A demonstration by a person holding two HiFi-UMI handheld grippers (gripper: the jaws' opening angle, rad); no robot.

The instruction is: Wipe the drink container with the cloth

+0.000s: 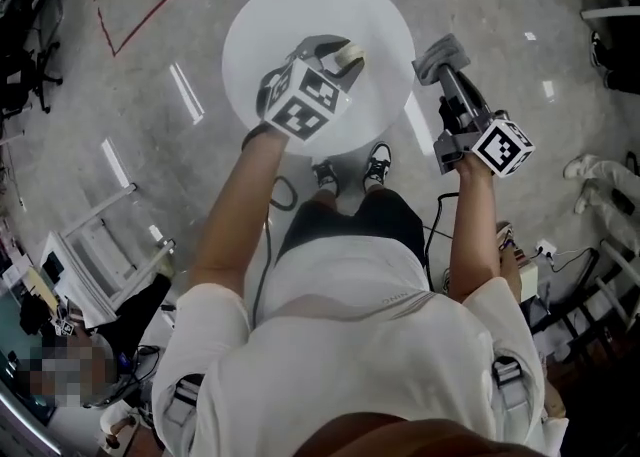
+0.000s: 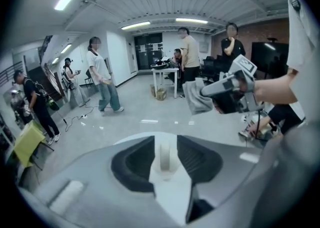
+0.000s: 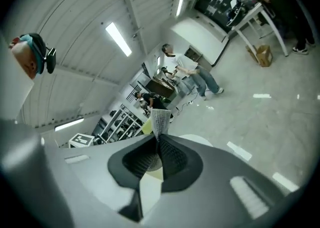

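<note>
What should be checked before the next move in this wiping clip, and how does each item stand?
1. Right gripper shut on the cloth: ok.
2. Left gripper clamping the drink container: not ok, jaws apart around it.
3. Drink container upright on the table: ok.
4. Cloth touching drink container: not ok, held apart beside the table.
5. Drink container surface clean: cannot tell.

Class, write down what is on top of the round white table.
A pale drink container stands on the table, between the left tool's open jaws. The tool covers most of it and the tabletop beneath, so anything there is hidden.
</note>
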